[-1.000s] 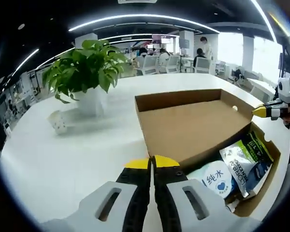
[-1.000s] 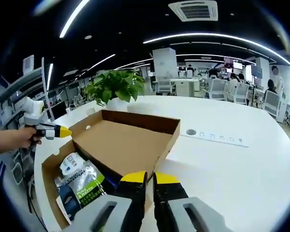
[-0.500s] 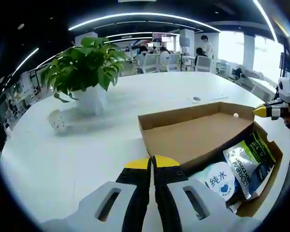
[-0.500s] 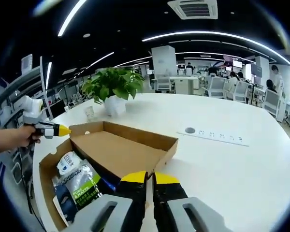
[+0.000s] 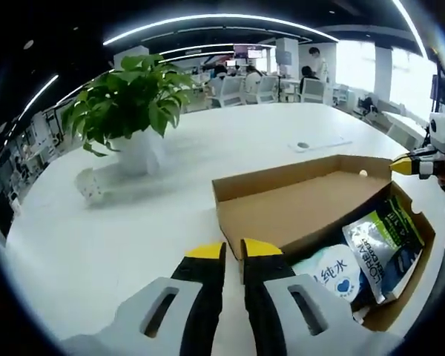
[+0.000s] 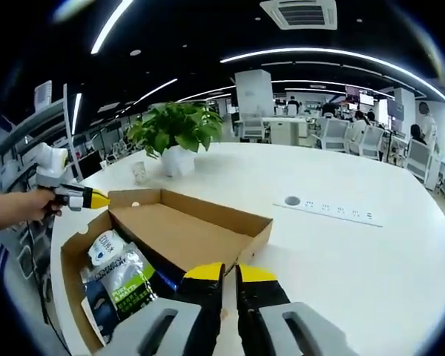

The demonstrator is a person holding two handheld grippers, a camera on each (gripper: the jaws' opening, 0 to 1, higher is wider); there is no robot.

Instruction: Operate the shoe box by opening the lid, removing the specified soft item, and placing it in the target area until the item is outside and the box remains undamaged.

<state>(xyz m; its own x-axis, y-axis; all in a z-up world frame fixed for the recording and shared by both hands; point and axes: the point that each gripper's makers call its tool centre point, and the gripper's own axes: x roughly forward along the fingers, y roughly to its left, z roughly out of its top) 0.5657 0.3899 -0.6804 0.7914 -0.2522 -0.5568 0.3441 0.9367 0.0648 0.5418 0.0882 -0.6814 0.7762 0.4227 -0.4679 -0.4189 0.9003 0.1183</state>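
On the white table [image 5: 119, 230], close in front of both grippers, the shoe box [image 6: 73, 261] lies with its lid [image 6: 189, 233] swung back and nearly flat, the lid's inside facing up. In the exposed tray sit soft pouches: a green-and-white packet [image 6: 122, 285] and a pale wipes pack [image 5: 334, 276], the latter nearest the left gripper [image 5: 233, 251]. Both the left gripper and the right gripper [image 6: 221, 273] are clenched on nothing, jaws almost touching, each just beside the lid's near edge. To the far left stands a potted plant [image 5: 130, 104], and a power strip [image 6: 334, 210] lies far right. The risk, as I judge it, is a clumsy reach: shut jaws pressing the hinged lid or tray wall could crease the cardboard, or a pinch might tear a pouch.
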